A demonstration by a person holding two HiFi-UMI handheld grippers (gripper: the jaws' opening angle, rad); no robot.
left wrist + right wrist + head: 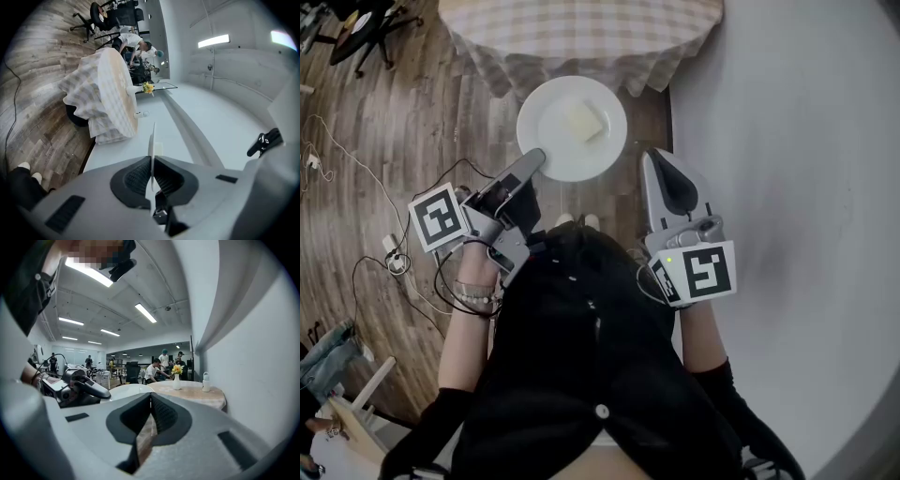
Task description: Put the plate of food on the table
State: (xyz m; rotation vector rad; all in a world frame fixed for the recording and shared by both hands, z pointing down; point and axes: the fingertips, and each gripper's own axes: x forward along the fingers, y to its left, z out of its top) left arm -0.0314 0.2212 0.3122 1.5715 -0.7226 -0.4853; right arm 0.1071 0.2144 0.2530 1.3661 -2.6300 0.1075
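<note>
Jaws of left gripper (pixel 534 159) tight on rim of plate (pixel 549 129); those of right gripper (pixel 654 161) together, empty

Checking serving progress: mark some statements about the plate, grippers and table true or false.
The jaws of the left gripper clamp the rim of the round white plate. True.
The right gripper holds it too. False: its jaws are shut on nothing, beside it.
The plate rests on the round table with the checked cloth. False: it is held short of the table.
A pale yellow block of food lies on the plate. True.
A white vase of yellow flowers stands on the table. True.
</note>
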